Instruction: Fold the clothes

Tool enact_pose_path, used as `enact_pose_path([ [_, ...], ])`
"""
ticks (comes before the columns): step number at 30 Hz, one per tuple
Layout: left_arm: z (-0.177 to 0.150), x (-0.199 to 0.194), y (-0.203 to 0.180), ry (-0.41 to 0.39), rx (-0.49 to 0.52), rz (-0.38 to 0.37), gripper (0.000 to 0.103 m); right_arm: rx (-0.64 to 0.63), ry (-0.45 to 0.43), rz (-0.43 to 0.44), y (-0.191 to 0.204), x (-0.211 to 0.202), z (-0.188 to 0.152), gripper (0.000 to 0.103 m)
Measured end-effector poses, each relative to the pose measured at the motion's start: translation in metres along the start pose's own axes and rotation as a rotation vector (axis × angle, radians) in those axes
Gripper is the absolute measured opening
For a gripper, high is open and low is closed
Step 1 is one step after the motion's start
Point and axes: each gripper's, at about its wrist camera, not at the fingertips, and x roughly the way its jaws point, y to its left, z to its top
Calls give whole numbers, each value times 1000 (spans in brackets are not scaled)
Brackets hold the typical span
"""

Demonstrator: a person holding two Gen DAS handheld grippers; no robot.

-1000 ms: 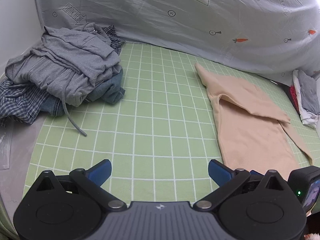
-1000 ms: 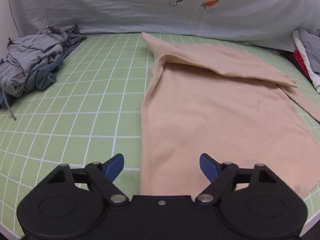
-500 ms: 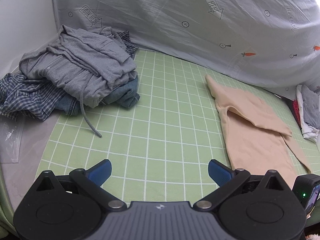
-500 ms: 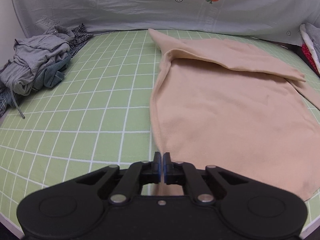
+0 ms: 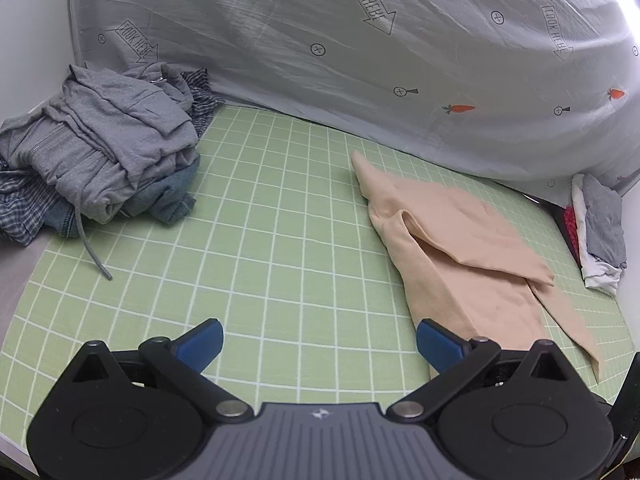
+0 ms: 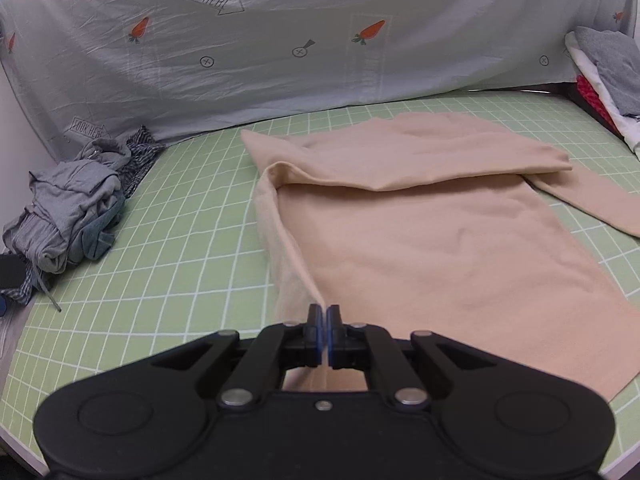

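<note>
A beige long-sleeved garment (image 6: 432, 236) lies on the green grid mat (image 6: 180, 264), its top part folded over across the body. My right gripper (image 6: 324, 316) is shut on the garment's near left hem corner, and the left edge rises in a taut ridge toward the blue pads. In the left wrist view the same beige garment (image 5: 452, 240) lies at the right, and my left gripper (image 5: 318, 346) stands open over bare mat (image 5: 260, 240) to its left, with nothing between its fingers.
A heap of grey, denim and checked clothes (image 5: 104, 160) sits at the mat's back left, a drawstring trailing out. A small stack of folded clothes (image 5: 600, 232) lies at the far right. A printed grey sheet (image 5: 360, 40) hangs behind the mat.
My right gripper went from open to shut on the garment's near left corner, then lifted that edge off the mat. The left gripper pulled back, still open.
</note>
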Motion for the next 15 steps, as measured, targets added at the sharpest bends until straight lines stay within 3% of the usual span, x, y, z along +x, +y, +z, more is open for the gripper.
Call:
enact_pose_path([
  [7,-15,18,-55,41,3,69,102,-22,95,11,-60,28,3,2],
  [13,-23,32,-83,72,-30,153,102,-148,218,54,-77,50,-1,5],
  [15,-23,37,-89,78,-53,180,102,-198,240,76,-79,51,4,18],
])
